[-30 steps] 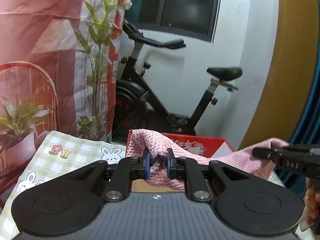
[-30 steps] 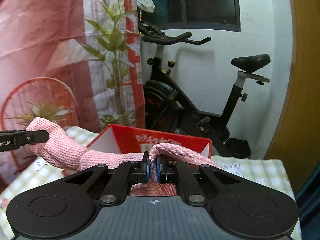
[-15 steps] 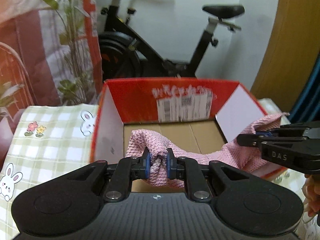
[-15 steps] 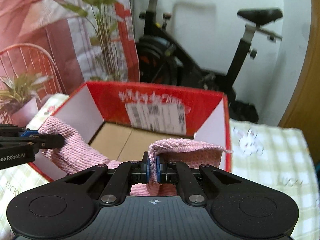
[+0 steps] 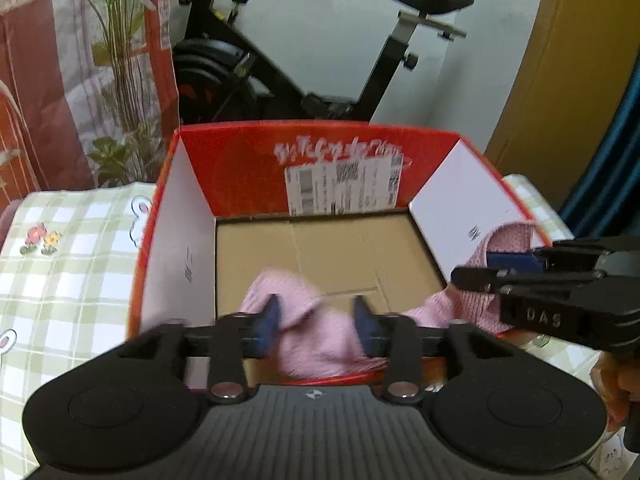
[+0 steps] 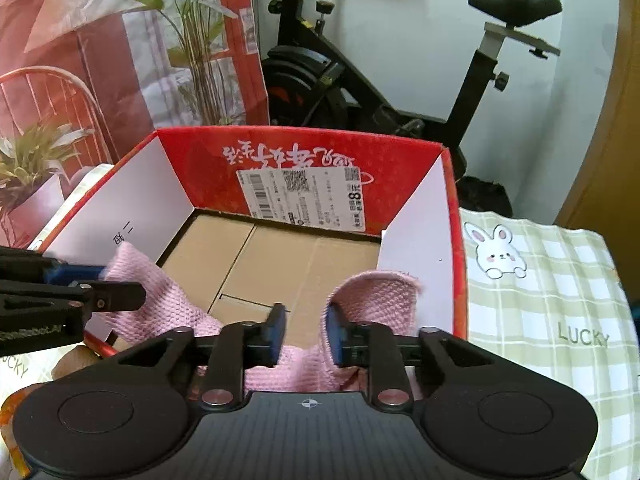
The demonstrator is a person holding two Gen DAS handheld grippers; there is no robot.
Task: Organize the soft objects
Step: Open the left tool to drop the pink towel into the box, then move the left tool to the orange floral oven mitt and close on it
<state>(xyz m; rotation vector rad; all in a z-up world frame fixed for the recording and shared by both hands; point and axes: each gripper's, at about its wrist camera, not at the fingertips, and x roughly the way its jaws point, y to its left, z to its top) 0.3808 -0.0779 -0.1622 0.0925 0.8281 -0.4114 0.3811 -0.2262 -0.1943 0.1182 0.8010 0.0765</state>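
A pink knitted cloth (image 5: 316, 340) droops over the near edge of a red cardboard box (image 5: 240, 168) and onto its brown floor. My left gripper (image 5: 317, 320) is opening; the cloth's left end lies loose between its parted blue pads. In the right wrist view the cloth's (image 6: 376, 296) right end stands up beside my right gripper (image 6: 305, 332), whose jaws are also opening with a gap between the pads. The right gripper (image 5: 480, 270) hangs over the box's right wall, and the left gripper (image 6: 120, 282) over the box's (image 6: 200, 160) left wall.
The box stands on a green checked tablecloth (image 5: 72, 280) with bunny prints (image 6: 500, 256). Behind the table are a black exercise bike (image 6: 360, 80) and a red backdrop with printed plants (image 5: 120, 60). A person's hand (image 5: 616, 380) holds the right gripper.
Both grippers came down over the box with the cloth stretched between them. Since half a second ago both sets of jaws have parted and the cloth has slackened into the box.
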